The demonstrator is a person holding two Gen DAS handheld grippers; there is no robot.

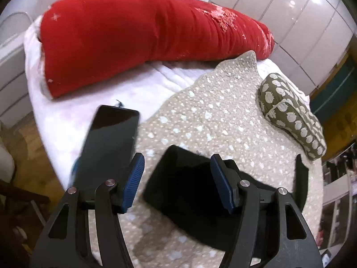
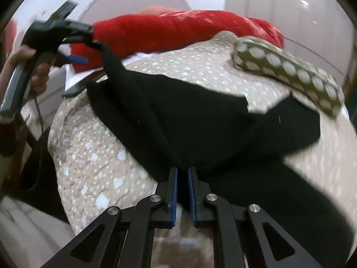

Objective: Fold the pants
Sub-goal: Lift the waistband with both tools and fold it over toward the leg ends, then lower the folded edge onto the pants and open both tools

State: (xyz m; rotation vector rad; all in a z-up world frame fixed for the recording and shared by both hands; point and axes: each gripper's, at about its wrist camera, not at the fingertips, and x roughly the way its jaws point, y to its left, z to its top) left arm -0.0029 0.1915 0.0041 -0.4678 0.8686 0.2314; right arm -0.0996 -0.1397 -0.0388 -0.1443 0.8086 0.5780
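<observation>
- We are pinching the black pants in the right gripper. Its jaws are standing narrow, with dark cloth running straight into the slit between them.
- We are holding the left gripper wide open, with nothing clamped. A flat panel of the pants is lying just ahead of and under its tips, on the dotted quilt.
- In the right wrist view, one corner of the pants is rising to the left gripper's far finger. We cannot tell whether it is snagged there or merely draped.
- As we are judging it, the long axis is running from the right gripper's tips forward and to the left, toward the left gripper. A second lobe is spreading off to the right of the right gripper, so the garment is lying bunched rather than straight.
- To do this step well, we are aiming to:
  - close the left gripper on the edge ahead of it
  - pull both grips apart along that axis until the cloth is taut
  - lay it down flat
- A phone is lying just left of the left gripper's left finger, so we are minding not to drag cloth over it.
</observation>
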